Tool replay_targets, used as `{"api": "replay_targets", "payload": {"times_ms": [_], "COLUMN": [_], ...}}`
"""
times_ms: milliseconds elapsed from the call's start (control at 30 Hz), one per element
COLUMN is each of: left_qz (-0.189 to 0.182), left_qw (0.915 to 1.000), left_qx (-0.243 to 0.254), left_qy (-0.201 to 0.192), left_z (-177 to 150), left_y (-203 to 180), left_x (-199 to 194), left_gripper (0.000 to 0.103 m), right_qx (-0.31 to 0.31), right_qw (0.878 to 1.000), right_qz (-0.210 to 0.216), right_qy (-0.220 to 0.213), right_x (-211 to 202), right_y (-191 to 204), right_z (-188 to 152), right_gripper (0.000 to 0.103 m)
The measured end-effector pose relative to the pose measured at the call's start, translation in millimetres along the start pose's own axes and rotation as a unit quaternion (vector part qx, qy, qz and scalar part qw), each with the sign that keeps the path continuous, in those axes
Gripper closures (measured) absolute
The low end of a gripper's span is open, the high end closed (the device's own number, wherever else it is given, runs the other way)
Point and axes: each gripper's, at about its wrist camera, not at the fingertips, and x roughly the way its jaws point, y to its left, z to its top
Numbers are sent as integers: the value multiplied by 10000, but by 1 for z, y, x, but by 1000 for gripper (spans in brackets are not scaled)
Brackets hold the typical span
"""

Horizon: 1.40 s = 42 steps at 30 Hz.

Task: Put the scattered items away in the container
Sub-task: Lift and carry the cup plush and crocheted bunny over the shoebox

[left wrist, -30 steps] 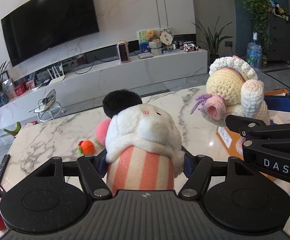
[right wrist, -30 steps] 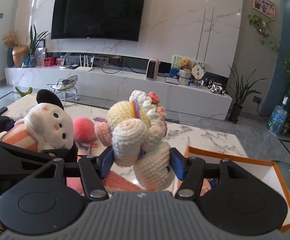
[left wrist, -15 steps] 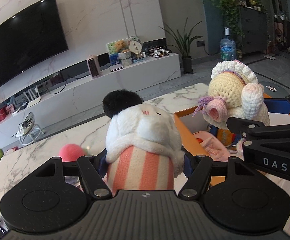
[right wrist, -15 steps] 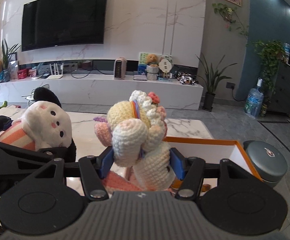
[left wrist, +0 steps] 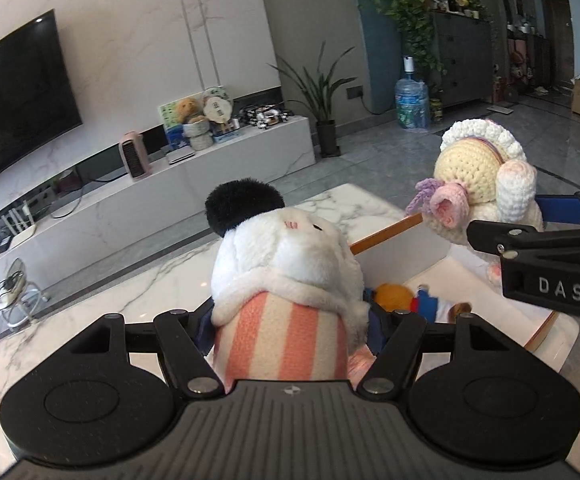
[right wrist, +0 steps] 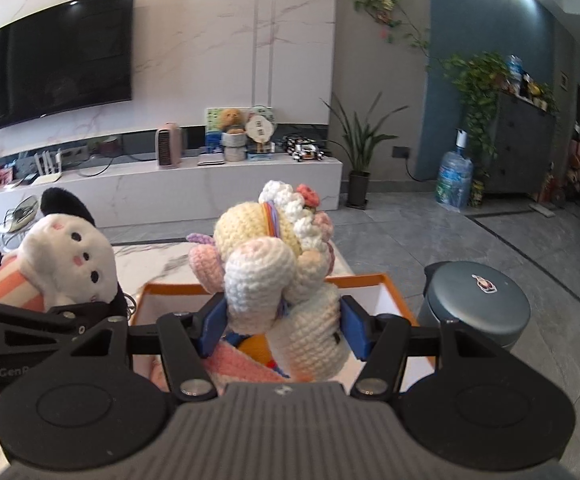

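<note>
Left wrist view: the left gripper point(left wrist: 290, 320) clamps the striped plush point(left wrist: 286, 280) beside the orange-rimmed box point(left wrist: 386, 234), which holds what seems an orange-headed doll point(left wrist: 394, 296). Right wrist view: the right gripper point(right wrist: 282, 324) grips the crochet doll point(right wrist: 278, 276) over the box point(right wrist: 170, 286), nearer than a second ago.

Your two hand-held grippers crowd each other above the box point(right wrist: 394, 292): the right hand-held gripper point(left wrist: 538, 236), clamped on its crocheted doll point(left wrist: 478, 184), blocks the right side, and the left hand-held gripper point(right wrist: 50, 316) with its plush point(right wrist: 66, 264) blocks the left. Toys point(left wrist: 394, 298) already fill the box floor nearest you; its far white corner lies bare. A grey bin point(right wrist: 478, 304) stands just beyond the box's right wall.
</note>
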Motion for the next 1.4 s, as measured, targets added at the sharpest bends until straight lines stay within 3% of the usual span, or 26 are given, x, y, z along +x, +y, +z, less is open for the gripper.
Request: {"api": "replay_targets", "payload": {"times_ms": [167, 333, 667, 900, 1200, 1400], "left_qz": [-204, -530, -1324, -1262, -970, -931], "left_qw": [9996, 9972, 9821, 9784, 9810, 9788], "left_qx": [80, 279, 468, 580, 600, 440], "left_qy": [199, 449, 1257, 1529, 1568, 1770], "left_z": [5, 2, -13, -23, -21, -25], "left_y": [-13, -32, -56, -56, -55, -48], "left_x": [26, 48, 89, 92, 85, 90], "left_gripper": [24, 24, 23, 23, 23, 21], "right_qx": [394, 404, 996, 1387, 1658, 1451], "right_qw": [9988, 9970, 9824, 9696, 9549, 9497], "right_qz": [133, 102, 247, 633, 1075, 1189], "right_qy": [262, 649, 1563, 1913, 2214, 2507], "right_x": [26, 51, 91, 97, 85, 97], "right_y": [-25, -40, -71, -72, -62, -49], "right_z": [0, -16, -50, -54, -44, -46], "right_gripper": [40, 40, 40, 39, 39, 37]}}
